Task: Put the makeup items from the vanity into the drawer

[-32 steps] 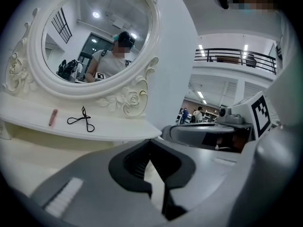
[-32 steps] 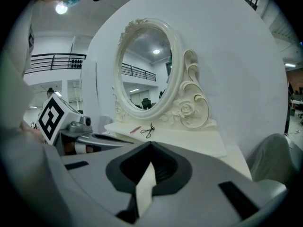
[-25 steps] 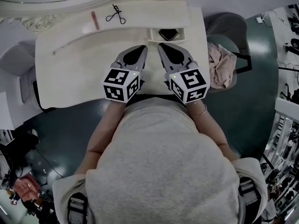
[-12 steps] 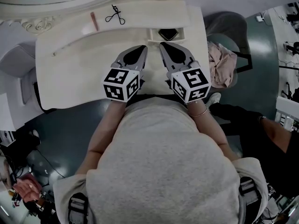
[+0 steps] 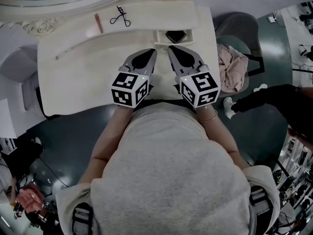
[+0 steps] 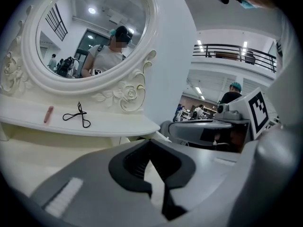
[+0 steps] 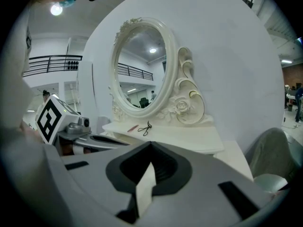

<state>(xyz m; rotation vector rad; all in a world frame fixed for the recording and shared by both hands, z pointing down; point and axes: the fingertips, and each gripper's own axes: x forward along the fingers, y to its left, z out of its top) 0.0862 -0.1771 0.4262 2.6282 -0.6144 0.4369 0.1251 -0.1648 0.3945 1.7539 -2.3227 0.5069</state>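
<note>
On the vanity's raised back shelf (image 5: 156,14) lie a pink lipstick-like stick (image 5: 99,22) and a black eyelash curler (image 5: 121,15). Both also show in the left gripper view, the stick (image 6: 48,114) beside the curler (image 6: 78,116), and far off in the right gripper view as the curler (image 7: 147,128). A dark compact (image 5: 176,35) sits in a shallow recess below the shelf. My left gripper (image 5: 152,51) and right gripper (image 5: 170,48) hover side by side over the tabletop's front middle. Both are shut and empty, with their tips pointing at the recess.
An oval mirror (image 7: 142,65) in an ornate white frame stands behind the shelf. A chair with a pinkish cloth (image 5: 232,67) is at the table's right. A person's dark-clad leg and white shoe (image 5: 230,106) are on the floor to the right. A white cabinet (image 5: 19,67) stands at the left.
My left gripper has shifted slightly right, toward the right one. A person has walked into view on the floor at the right. The jaws have not changed.
</note>
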